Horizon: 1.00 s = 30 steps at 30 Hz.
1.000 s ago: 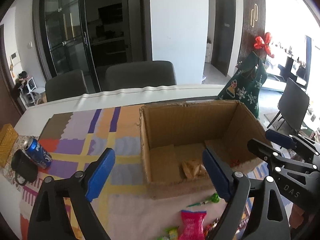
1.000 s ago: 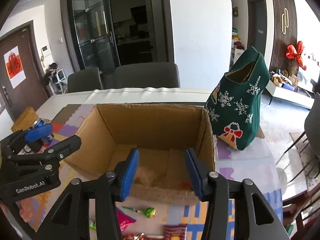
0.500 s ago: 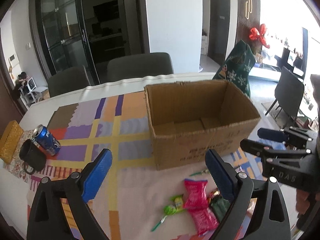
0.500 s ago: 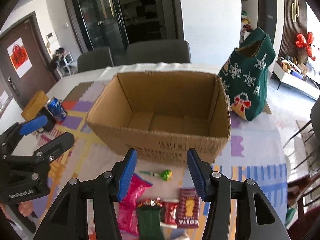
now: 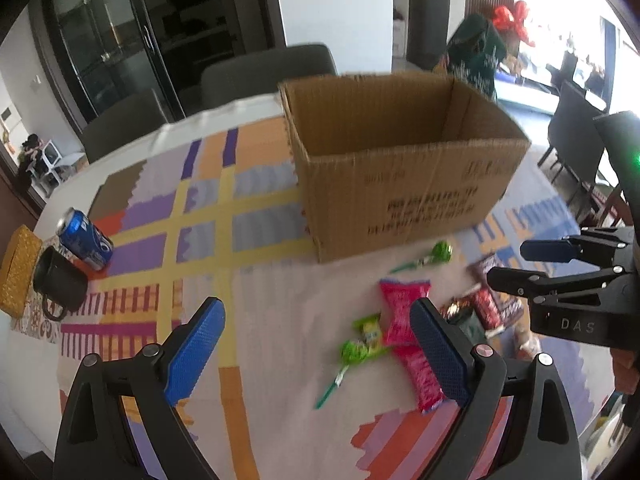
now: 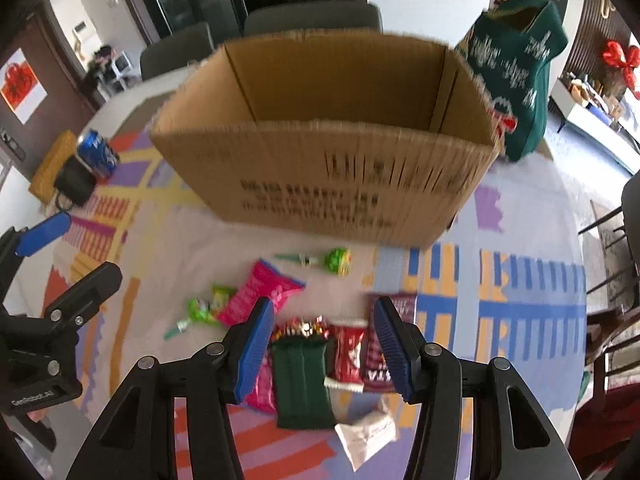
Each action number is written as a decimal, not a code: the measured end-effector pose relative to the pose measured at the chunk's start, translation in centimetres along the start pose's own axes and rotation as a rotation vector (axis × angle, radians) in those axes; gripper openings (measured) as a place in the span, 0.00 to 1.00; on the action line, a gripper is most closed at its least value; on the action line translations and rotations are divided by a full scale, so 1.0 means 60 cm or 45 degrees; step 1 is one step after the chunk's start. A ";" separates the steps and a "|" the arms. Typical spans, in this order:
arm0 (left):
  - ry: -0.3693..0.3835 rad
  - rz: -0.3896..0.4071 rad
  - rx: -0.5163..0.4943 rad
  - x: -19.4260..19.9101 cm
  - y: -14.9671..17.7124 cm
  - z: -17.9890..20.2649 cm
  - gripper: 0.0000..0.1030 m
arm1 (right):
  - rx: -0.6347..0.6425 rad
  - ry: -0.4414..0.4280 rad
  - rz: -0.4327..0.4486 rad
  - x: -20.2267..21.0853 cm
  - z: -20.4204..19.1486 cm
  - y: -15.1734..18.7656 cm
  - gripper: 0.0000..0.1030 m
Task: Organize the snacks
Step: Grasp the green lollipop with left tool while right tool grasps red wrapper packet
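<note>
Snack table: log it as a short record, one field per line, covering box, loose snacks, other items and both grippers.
box: cardboard box, open top, upright on the patterned mat
loose snacks: pink packets, green lollipops, dark green packet, red packets, all on the mat in front of the box
other items: blue can, black mug, green stocking
left gripper: open, empty
right gripper: open, empty, above the packets

Table bears patchwork cloth, cardboard box, scattered snacks.

Matt corrugated cardboard box — glossy foil snack wrappers
</note>
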<state>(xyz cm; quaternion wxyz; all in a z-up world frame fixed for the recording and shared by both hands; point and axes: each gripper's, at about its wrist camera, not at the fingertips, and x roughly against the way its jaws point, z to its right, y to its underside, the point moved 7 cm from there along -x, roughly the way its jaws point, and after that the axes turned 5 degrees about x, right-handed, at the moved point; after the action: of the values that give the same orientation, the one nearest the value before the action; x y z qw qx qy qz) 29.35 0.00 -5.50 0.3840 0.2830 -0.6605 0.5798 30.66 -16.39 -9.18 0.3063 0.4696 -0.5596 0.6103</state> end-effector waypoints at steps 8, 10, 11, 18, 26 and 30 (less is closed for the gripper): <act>0.036 -0.181 -0.017 -0.055 0.035 0.006 0.80 | -0.011 0.024 -0.121 -0.036 0.006 0.025 0.51; 0.057 -0.246 -0.015 -0.073 0.047 0.009 0.76 | -0.021 0.028 -0.143 -0.045 0.009 0.030 0.51; 0.066 -0.277 -0.016 -0.080 0.052 0.011 0.75 | -0.026 0.031 -0.154 -0.048 0.011 0.032 0.51; 0.105 -0.407 -0.003 -0.117 0.078 0.021 0.61 | -0.054 0.045 -0.222 -0.077 0.024 0.051 0.51; 0.105 -0.456 0.024 -0.146 0.082 0.021 0.52 | -0.071 0.047 -0.253 -0.094 0.031 0.055 0.42; 0.111 -0.480 0.037 -0.159 0.085 0.021 0.47 | -0.081 0.041 -0.277 -0.107 0.033 0.058 0.37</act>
<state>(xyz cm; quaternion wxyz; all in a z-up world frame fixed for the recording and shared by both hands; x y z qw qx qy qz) 30.13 -1.07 -16.35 0.5100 0.3819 -0.5701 0.5187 30.37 -18.01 -16.57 0.3943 0.5078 -0.5196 0.5628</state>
